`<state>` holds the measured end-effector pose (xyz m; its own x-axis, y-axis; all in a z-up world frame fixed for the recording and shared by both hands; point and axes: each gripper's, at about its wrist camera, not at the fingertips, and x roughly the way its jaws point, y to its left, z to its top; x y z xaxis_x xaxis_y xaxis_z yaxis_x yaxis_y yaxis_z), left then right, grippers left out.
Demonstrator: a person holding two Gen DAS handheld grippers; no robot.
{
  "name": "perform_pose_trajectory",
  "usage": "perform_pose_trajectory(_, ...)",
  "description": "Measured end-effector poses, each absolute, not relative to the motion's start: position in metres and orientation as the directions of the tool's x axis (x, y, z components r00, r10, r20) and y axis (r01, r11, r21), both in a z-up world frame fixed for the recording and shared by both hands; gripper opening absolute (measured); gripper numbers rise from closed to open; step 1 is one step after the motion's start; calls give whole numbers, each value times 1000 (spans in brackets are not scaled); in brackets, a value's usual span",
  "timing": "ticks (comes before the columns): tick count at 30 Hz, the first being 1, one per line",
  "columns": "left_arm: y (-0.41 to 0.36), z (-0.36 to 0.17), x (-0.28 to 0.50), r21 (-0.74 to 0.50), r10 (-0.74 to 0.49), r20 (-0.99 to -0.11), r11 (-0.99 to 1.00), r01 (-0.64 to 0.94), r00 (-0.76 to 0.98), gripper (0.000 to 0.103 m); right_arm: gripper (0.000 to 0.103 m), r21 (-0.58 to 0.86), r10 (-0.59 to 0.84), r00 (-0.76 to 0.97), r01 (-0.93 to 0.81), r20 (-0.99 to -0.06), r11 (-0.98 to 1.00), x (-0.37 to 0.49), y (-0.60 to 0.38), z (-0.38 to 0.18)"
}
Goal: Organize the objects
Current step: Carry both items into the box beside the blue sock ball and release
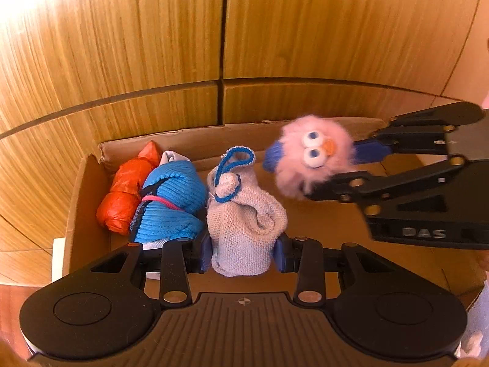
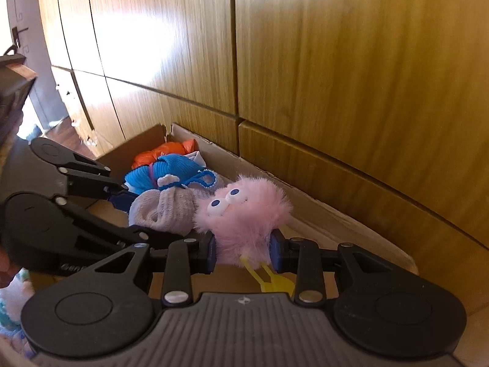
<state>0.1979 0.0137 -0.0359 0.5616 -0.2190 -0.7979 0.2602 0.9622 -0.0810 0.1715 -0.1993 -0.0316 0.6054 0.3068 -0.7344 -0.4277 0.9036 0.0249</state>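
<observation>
My left gripper (image 1: pixel 243 252) is shut on a pale knitted bundle (image 1: pixel 244 220) with a blue loop, held inside a cardboard box (image 1: pixel 82 183). It also shows in the right wrist view (image 2: pixel 165 211). My right gripper (image 2: pixel 243 252) is shut on a pink fluffy bird toy (image 2: pixel 244 214) with big eyes and yellow legs, held over the box just right of the pale bundle. The toy shows in the left wrist view (image 1: pixel 311 159) between the right gripper's blue pads. A blue knitted bundle (image 1: pixel 171 202) and an orange bundle (image 1: pixel 128 189) lie at the box's left end.
Wooden cabinet doors (image 1: pixel 275 30) stand right behind the box. The box floor (image 1: pixel 330 223) is bare cardboard to the right of the bundles. A doorway and a dark object (image 2: pixel 15 70) show at the far left in the right wrist view.
</observation>
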Motion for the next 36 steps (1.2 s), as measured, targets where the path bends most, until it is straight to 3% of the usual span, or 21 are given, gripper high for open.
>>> perform_pose_trajectory(9, 13, -43, 207, -100, -222, -799, 966, 240, 560, 47, 31, 5, 290, 569, -449, -769, 894, 198, -183, -36)
perform_pose_trajectory(15, 11, -43, 207, -91, -213, -809, 966, 241, 548, 53, 39, 14, 280, 565, -429, -776, 903, 194, -185, -34)
perform_pose_trajectory(17, 11, -43, 207, -94, -213, -812, 966, 240, 544, 55, 43, 12, 276, 569, -423, -775, 906, 191, -187, -31)
perform_pose_trajectory(21, 12, -42, 208, -134, -247, -822, 960, 246, 514, 77, 49, 13, 271, 561, -420, -782, 907, 185, -191, -24)
perform_pose_trajectory(25, 4, -39, 207, -93, -222, -824, 961, 261, 522, 84, 51, 3, 260, 554, -421, -791, 907, 188, -191, -22)
perform_pose_trajectory(36, 5, -32, 203, -92, -209, -841, 964, 249, 499, 88, 57, -10, 229, 555, -394, -799, 919, 187, -187, -19)
